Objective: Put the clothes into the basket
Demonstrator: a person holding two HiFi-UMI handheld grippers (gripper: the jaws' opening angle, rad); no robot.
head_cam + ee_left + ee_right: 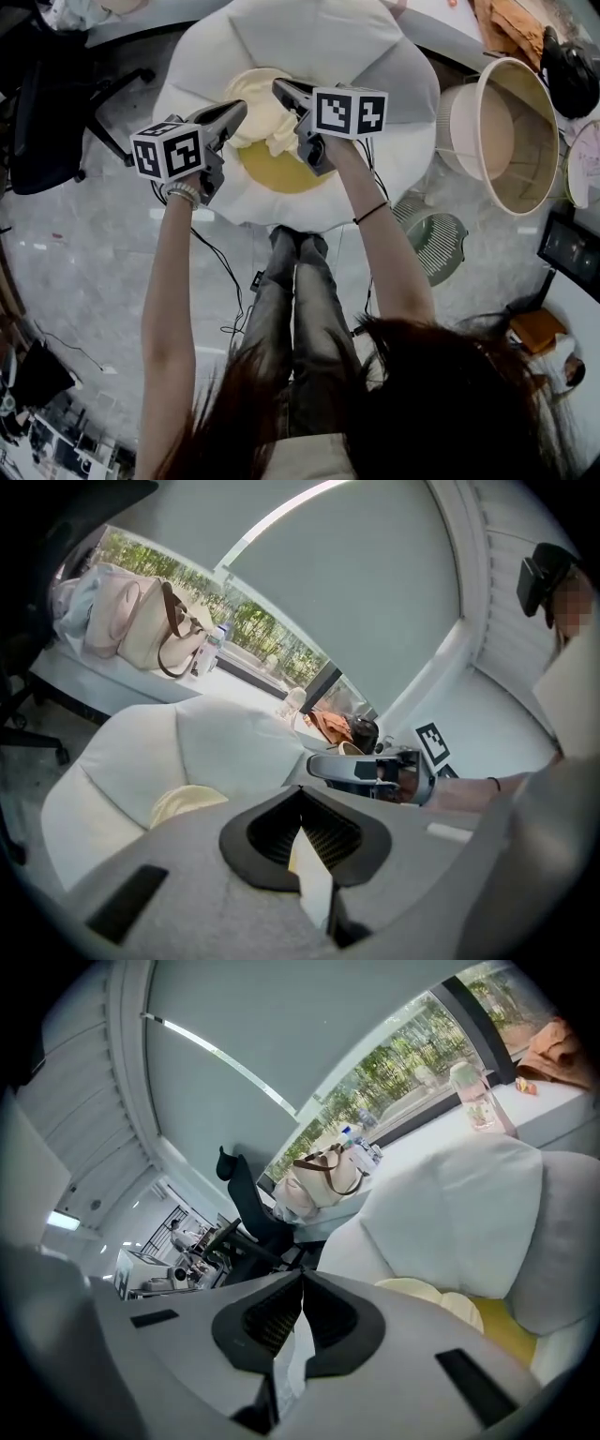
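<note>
A cream garment (261, 105) lies bunched on the yellow middle (281, 175) of a white petal-shaped seat (309, 37). It also shows in the left gripper view (186, 804) and the right gripper view (441, 1299). The beige basket (514, 131) lies tipped on its side at the right. My left gripper (242, 107) hovers just over the garment's left side, its jaws meeting at the tips (302, 793). My right gripper (279, 87) is over the garment's upper right, jaws likewise together (302, 1275). I see nothing clamped in either.
A black office chair (47, 112) stands left of the seat. Orange cloth (511, 28) and a black bag (570, 67) lie on the desk beyond the basket. A green slatted object (437, 246) and cables rest on the floor. Bags (141, 621) sit by the window.
</note>
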